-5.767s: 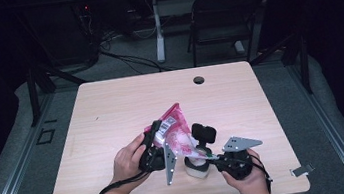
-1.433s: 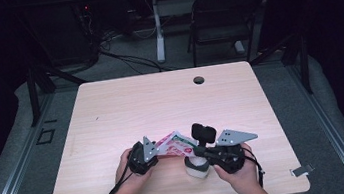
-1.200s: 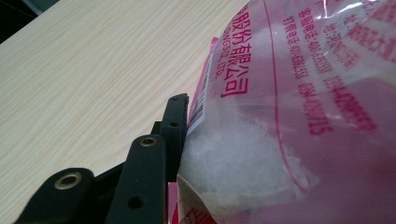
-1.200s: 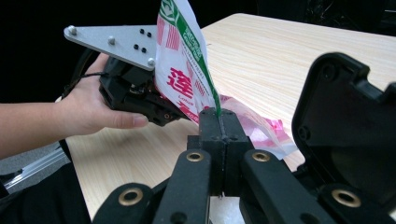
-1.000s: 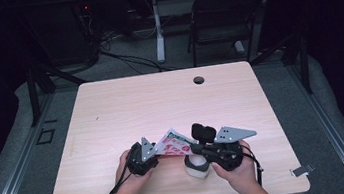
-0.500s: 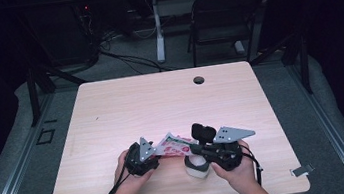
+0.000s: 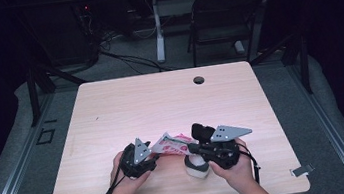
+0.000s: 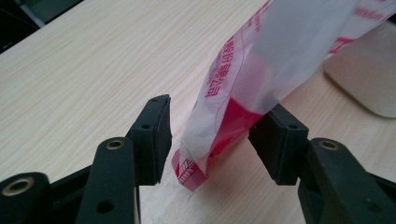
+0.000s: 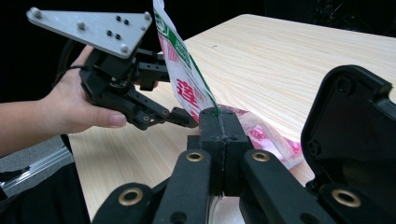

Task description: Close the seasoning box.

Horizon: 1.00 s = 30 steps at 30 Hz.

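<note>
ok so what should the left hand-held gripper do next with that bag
Probably close again on the bag's lower corner. The left hand-held gripper's jaws have just been opening and now stand apart on either side of it, while the right hand-held gripper stays shut on the bag's edge, carrying it alone.

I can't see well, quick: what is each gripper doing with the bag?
Left gripper: jaws have just opened; the bag sits between them, loose.
Right gripper: shut on the bag's edge.
</note>
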{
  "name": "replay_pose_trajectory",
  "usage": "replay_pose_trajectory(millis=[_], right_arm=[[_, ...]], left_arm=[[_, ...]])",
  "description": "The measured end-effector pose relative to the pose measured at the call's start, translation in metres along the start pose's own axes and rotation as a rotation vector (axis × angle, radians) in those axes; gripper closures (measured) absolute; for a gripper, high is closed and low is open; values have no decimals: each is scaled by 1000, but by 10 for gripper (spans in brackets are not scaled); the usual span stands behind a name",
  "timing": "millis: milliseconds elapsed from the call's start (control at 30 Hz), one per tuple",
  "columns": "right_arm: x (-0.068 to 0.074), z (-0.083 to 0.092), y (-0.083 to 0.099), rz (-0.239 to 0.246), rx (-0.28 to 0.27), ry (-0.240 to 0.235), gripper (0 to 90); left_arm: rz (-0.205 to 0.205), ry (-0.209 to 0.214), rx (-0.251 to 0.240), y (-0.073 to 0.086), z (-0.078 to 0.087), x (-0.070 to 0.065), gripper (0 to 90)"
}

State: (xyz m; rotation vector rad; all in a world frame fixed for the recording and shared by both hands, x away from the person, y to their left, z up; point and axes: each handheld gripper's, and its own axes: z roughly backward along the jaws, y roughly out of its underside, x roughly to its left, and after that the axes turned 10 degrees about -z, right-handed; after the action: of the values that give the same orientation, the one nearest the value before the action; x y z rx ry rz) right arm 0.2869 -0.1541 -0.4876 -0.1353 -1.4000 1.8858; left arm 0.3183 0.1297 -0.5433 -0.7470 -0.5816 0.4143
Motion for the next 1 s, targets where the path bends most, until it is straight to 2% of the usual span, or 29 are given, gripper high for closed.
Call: replay_pose_trajectory(millis=[100, 400, 600, 767, 833, 1000], right_arm=[[0, -1, -1, 3, 2, -2, 900], [1, -6, -3, 12, 5, -11, 900], [1, -6, -4, 7, 3, -10, 900], [1, -7, -5, -6, 9, -23, 900], [1, -8, -5, -14, 5, -24, 834], [1, -8, -5, -12, 0, -17, 777]], left_arm=[[-9, 0, -13, -2, 4, -1, 495], [-51, 32, -16, -6, 5, -7, 632], [-51, 37, -9, -6, 5, -5, 701], [-47, 41, -1, -5, 4, -5, 720], [-47, 40, -1, -4, 4, -4, 731], [-37, 45, -4, -4, 4, -4, 739]])
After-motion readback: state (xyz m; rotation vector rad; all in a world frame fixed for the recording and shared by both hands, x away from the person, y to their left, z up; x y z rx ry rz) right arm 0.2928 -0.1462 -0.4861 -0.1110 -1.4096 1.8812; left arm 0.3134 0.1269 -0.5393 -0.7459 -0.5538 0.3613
